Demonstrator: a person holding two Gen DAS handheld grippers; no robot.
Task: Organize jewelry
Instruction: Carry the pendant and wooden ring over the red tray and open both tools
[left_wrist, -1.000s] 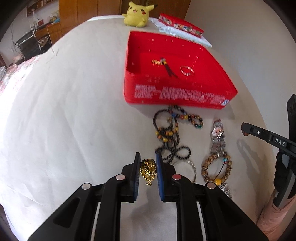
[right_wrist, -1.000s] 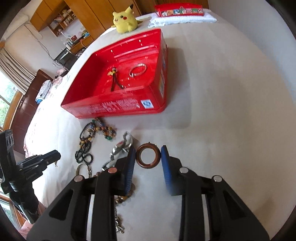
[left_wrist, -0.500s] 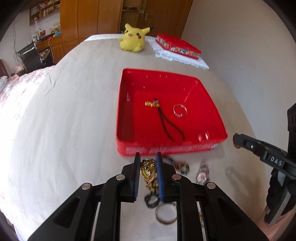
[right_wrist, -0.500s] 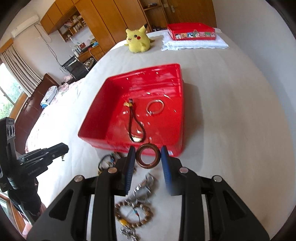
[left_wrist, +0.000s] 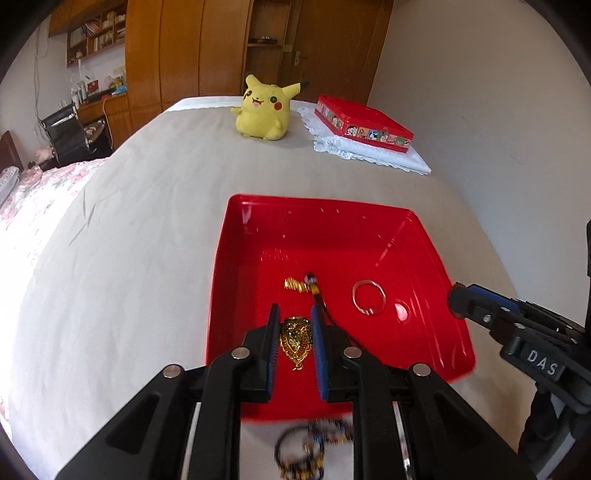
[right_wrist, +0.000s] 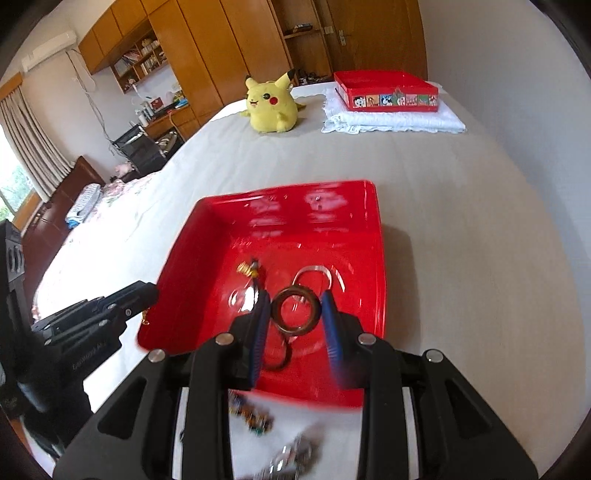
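Observation:
My left gripper (left_wrist: 294, 328) is shut on a gold pendant (left_wrist: 294, 341) and hangs over the near part of the red tray (left_wrist: 436, 254). My right gripper (right_wrist: 295, 310) is shut on a brown ring (right_wrist: 295, 311), also above the red tray (right_wrist: 373, 221), near its front edge. Inside the tray lie a gold charm on a dark cord (left_wrist: 300, 285) and a silver bangle (left_wrist: 368, 297). The right gripper shows at the right of the left wrist view (left_wrist: 480, 306); the left one shows at the left of the right wrist view (right_wrist: 122, 299).
Beaded bracelets (left_wrist: 310, 450) and a watch (right_wrist: 295, 458) lie blurred on the bed sheet just in front of the tray. At the far end sit a yellow plush toy (left_wrist: 264, 109) and a red lid (left_wrist: 364, 127) on a folded white cloth (left_wrist: 369, 155).
Both grippers have risen and travelled forward from the jewelry pile to over the tray, carrying the pendant and the ring. The loose jewelry has slid to the bottom of both views.

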